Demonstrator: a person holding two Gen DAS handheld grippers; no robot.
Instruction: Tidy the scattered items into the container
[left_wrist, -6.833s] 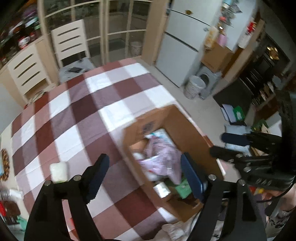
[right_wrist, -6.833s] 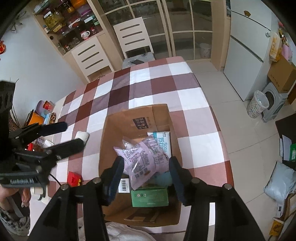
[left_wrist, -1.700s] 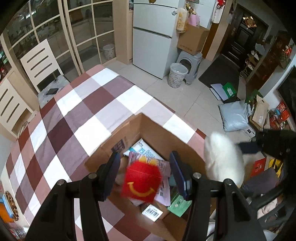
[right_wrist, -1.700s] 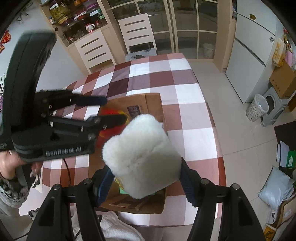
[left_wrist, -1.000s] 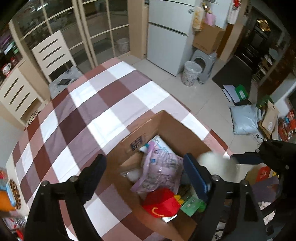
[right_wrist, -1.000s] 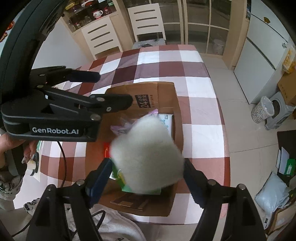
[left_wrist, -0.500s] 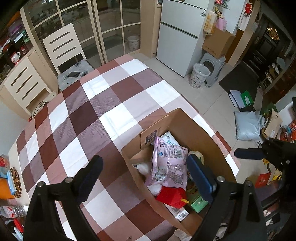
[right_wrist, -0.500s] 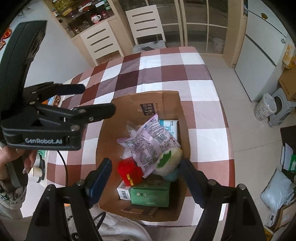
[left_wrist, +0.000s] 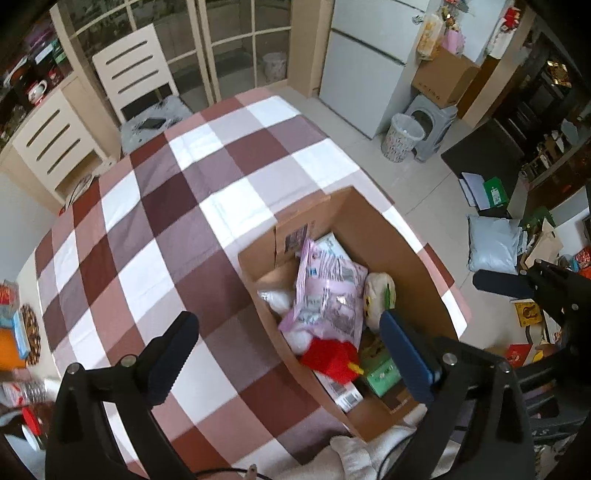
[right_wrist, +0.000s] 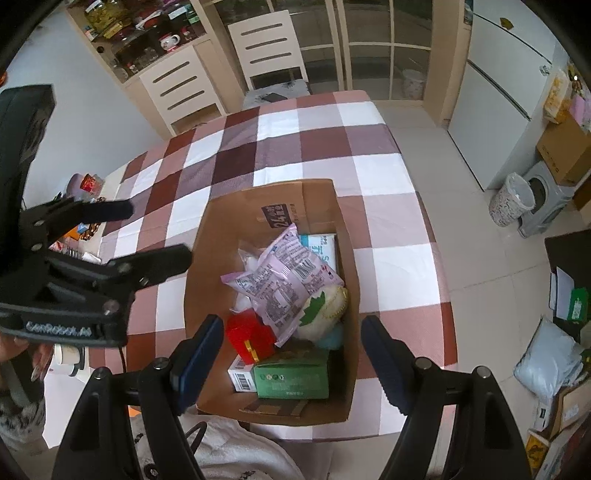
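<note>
Both grippers hang above the table, pointed down at the cardboard box (right_wrist: 229, 229). The left gripper (left_wrist: 288, 343) has its jaws spread wide with nothing between them, one finger over the checked tablecloth (left_wrist: 147, 229) just beside the box, the other over the box's near corner. The right gripper (right_wrist: 291, 354) is likewise spread wide and empty, its two fingers straddling the near end of the box.

The right wrist view takes in the left gripper (right_wrist: 122, 236) from the side, out over the cloth left of the box, and a bit of the person's hand (right_wrist: 22, 354) on its handle. The left wrist view catches only one finger of the right gripper (left_wrist: 502, 282), off past the box's right wall over the floor.

The box stands open on the tablecloth at the near edge of the table. Inside it a pink snack bag (right_wrist: 277, 280) lies slanted across the middle, on top of the rest. Against its right side sits a white plush toy (right_wrist: 325, 310) with a green patch. A red box (right_wrist: 251, 338) lies at the bag's near left, and nearer still a green carton (right_wrist: 295, 376) with a small white barcoded box (right_wrist: 242, 376) touching its left side. A white-and-teal packet (right_wrist: 321, 249) lies behind the bag toward the box's far wall, and something white and fluffy (right_wrist: 251, 264) shows at the bag's far left.

Beyond the table stand a white chair (right_wrist: 269, 48) and a fridge (left_wrist: 365, 88).
</note>
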